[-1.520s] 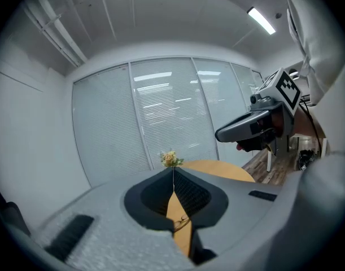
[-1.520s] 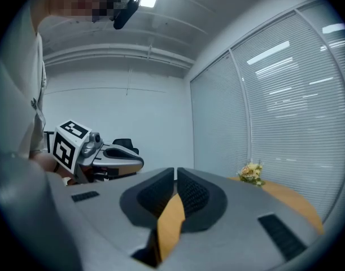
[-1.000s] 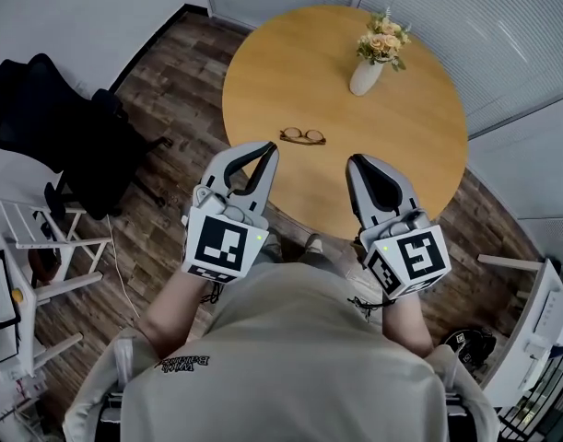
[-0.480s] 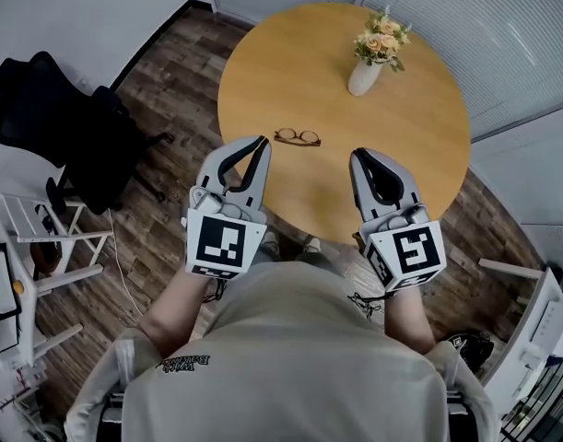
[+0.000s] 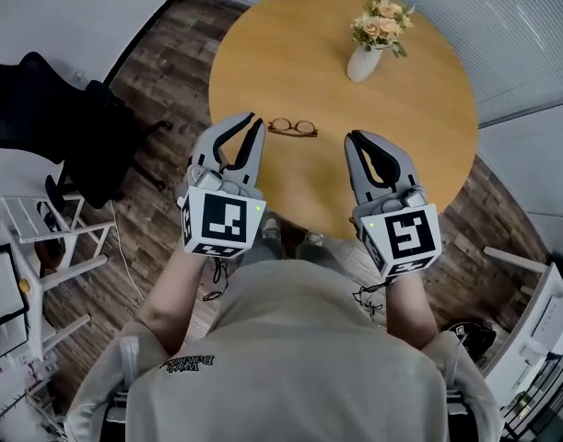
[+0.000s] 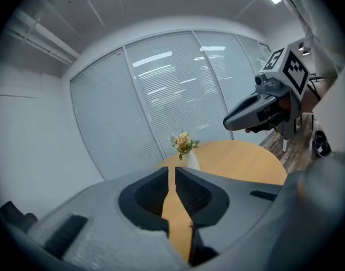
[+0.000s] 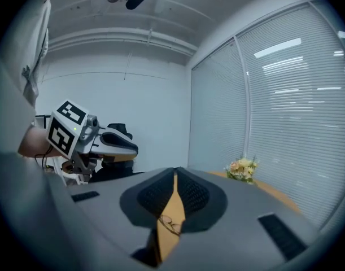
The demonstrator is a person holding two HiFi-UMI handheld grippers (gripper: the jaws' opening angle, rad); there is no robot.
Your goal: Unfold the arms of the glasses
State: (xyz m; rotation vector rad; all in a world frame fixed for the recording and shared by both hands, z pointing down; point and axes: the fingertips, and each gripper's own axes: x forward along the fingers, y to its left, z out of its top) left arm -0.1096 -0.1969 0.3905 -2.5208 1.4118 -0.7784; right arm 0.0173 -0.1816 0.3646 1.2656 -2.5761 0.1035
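Observation:
The glasses [image 5: 293,127], thin dark frames with the arms folded, lie on the round wooden table [image 5: 419,109] near its front edge. My left gripper [image 5: 255,120] hovers just left of them, jaws shut with nothing between them. To the glasses' right, my right gripper [image 5: 353,139] hangs over the table's front edge, also shut and empty. Neither gripper touches the glasses. In the right gripper view the glasses [image 7: 171,223] show through the gap beneath the closed jaws, and the left gripper [image 7: 135,148] appears at the left. The left gripper view has the right gripper [image 6: 228,120] at upper right.
A white vase of flowers [image 5: 366,61] stands at the table's far side. A black office chair [image 5: 41,118] and a white rack [image 5: 41,238] sit on the wooden floor at the left. Blinds cover glass walls behind the table.
Both grippers have moved forward and slightly down toward the table, ending closer to the glasses on either side. The glasses lie as before, and both pairs of jaws stay shut.

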